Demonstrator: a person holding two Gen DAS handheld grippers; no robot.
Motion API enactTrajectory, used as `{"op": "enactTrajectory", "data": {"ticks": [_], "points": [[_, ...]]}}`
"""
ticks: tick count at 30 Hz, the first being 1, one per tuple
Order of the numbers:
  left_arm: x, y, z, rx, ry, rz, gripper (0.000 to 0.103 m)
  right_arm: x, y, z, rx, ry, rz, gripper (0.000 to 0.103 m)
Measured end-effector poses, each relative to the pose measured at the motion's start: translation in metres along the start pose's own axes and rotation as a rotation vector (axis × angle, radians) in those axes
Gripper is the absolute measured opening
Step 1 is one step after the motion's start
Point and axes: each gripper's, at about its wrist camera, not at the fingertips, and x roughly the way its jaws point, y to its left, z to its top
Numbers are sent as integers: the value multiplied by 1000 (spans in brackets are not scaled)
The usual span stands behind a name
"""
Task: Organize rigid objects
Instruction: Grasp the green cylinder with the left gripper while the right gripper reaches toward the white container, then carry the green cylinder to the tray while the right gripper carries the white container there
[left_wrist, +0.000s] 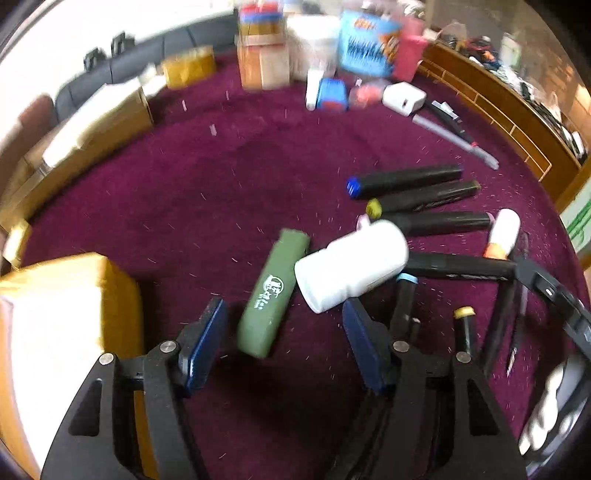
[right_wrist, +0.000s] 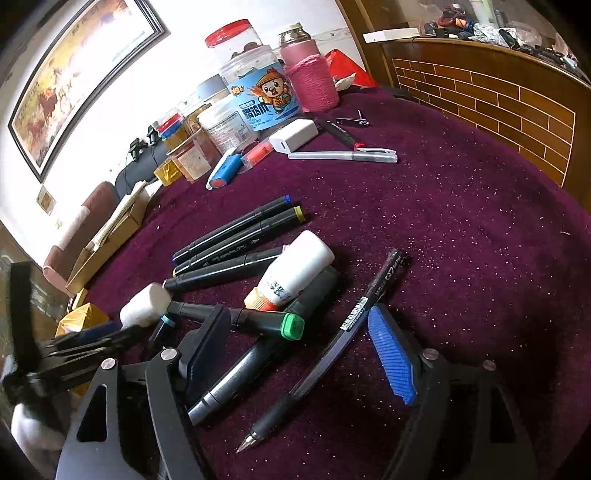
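Observation:
My left gripper (left_wrist: 282, 326) is open over the purple cloth, with a green rectangular case (left_wrist: 273, 291) lying between its fingers and a white bottle (left_wrist: 351, 269) just beyond the right finger. Black markers (left_wrist: 406, 181) lie in a row farther right. My right gripper (right_wrist: 299, 339) is open above a pile of pens: a black gel pen (right_wrist: 347, 328), a green-capped marker (right_wrist: 255, 319) and a grey marker (right_wrist: 236, 373) lie between its fingers. A white glue bottle with an orange cap (right_wrist: 295, 266) rests on the markers. The left gripper (right_wrist: 74, 347) shows at the left edge of the right wrist view.
Jars, a pink-sleeved bottle (right_wrist: 310, 70), a white charger (right_wrist: 293, 134), a white pen (right_wrist: 343, 155) and nail clippers (right_wrist: 352, 120) stand at the table's far side. A gold box (left_wrist: 55, 306) sits near my left finger. Cardboard boxes (right_wrist: 107, 236) line the left edge. A wooden brick-pattern panel (right_wrist: 498, 103) rises at right.

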Motion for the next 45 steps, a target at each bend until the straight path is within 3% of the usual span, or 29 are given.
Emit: {"op": "enactTrajectory", "data": {"ticks": [1,2,3,5,10,14,16,18,20,21,22,25,32,35,38,42,45], "points": [[-2,-2,1,6,-22,1,61,0,0,0,-1,0,-1,72],[-5,-5,-1,21,-25,-5,50,0,0,0,-1,0,-2,72],[-9,-6,-3,24,-31,-22,25,0,0,0,-1,-1,-2,72],[-14,-5,-9,23,-28,-69,20,0,1,0,-4,-1,-6,73],[-30,-5,-35,-14,-12,-151,19,0,3,0,-11,0,-9,74],[-38,-12,-42,-27,-23,-169,19,1,4,0,-13,1,-12,75],[-33,-16,-36,-26,-12,-139,25,1,4,0,-16,2,-13,75],[-24,-18,-30,-45,-23,-108,39,1,5,0,-14,2,-12,76],[-19,-27,-25,-14,-52,-68,38,1,4,0,-12,0,-8,76],[-19,-27,-26,-13,-61,-62,23,1,4,0,-11,0,-5,76],[-20,-26,-28,-26,-69,-77,16,1,4,1,-11,0,-4,76],[-32,-8,-39,-118,-84,-190,17,2,5,0,-13,1,-5,77],[-99,31,-79,-267,-239,-405,17,3,6,1,-23,4,-16,77],[-123,50,-95,-324,-298,-479,17,1,15,4,-62,44,-76,76],[-138,72,-113,-374,-347,-506,17,-14,34,10,-58,44,7,75],[-141,97,-129,-441,-369,-527,17,-6,87,19,-172,108,62,73],[-145,113,-139,-472,-378,-520,17,15,120,19,-251,157,42,56]]}}
